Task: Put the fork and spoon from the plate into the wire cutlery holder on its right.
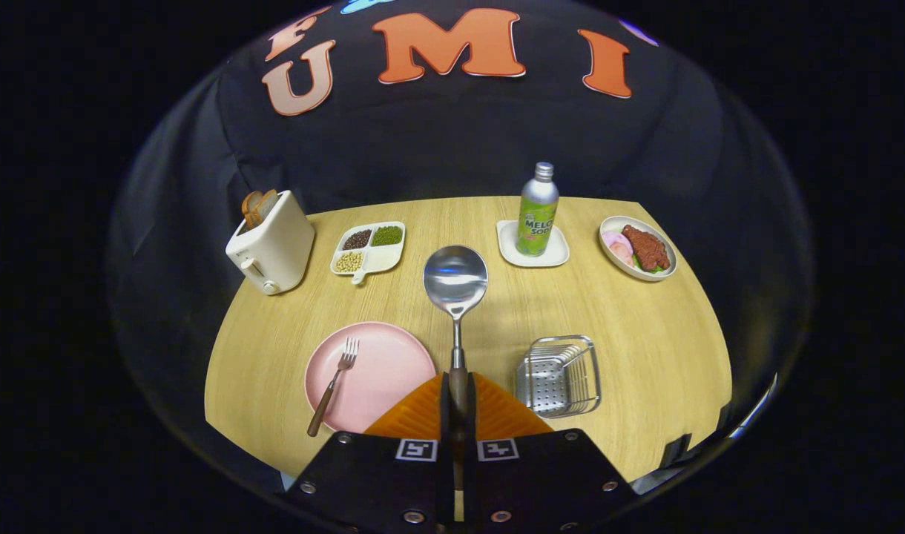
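1. The gripper (458, 397) has its two fingers closed on the dark handle of the spoon (455, 285); the handle's lower end is hidden between them.
2. The spoon stands out straight ahead of the fingers, its bowl held over bare wood in the middle of the table (645, 326). How high it is above the wood cannot be told.
3. The fork (334, 386) lies on the pink plate (382, 363), just left of the fingers, tines pointing away, the end of its wooden handle reaching to the plate's near rim.
4. The plate's near right edge is covered by the fingers.
5. The wire cutlery holder (560, 374) sits just right of the fingers; whether anything lies inside it is hard to make out.
6. Beyond the spoon, along the far edge: a toaster (271, 245) with bread in it, a divided tray (369, 248) of beans, a green bottle (537, 211) on a small white coaster (508, 245), and a dish (638, 248) of meat.
7. Open wood lies between the plate and the holder, and between this near pair and the far row.
8. The table's near edge is cut off behind the gripper body.
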`<state>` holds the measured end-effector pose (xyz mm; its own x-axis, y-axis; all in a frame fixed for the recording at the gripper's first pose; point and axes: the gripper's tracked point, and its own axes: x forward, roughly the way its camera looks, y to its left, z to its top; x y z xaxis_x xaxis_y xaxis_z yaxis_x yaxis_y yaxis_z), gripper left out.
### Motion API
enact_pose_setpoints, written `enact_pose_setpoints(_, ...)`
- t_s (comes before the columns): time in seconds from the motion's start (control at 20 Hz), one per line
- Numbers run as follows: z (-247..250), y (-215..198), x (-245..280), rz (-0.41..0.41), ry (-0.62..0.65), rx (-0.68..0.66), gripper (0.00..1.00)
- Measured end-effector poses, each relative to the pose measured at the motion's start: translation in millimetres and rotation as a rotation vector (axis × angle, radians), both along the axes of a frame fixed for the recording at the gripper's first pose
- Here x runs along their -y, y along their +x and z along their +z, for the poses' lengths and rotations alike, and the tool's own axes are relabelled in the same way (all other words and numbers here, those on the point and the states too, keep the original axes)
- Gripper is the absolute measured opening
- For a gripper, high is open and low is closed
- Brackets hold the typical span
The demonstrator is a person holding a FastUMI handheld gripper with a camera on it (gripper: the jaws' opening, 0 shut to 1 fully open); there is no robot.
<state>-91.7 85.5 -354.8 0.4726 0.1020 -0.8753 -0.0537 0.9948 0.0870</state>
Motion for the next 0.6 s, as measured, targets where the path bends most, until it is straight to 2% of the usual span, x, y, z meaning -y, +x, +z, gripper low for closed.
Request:
enact_pose_setpoints(0.3, -4.0, -12.3, 63.6, 0.040, -0.099, -0.106, 0.05)
enact_pose_setpoints(0.6, -30.7, -33.2, 89.3, 0.120, -0.154, -0.301, 0.05)
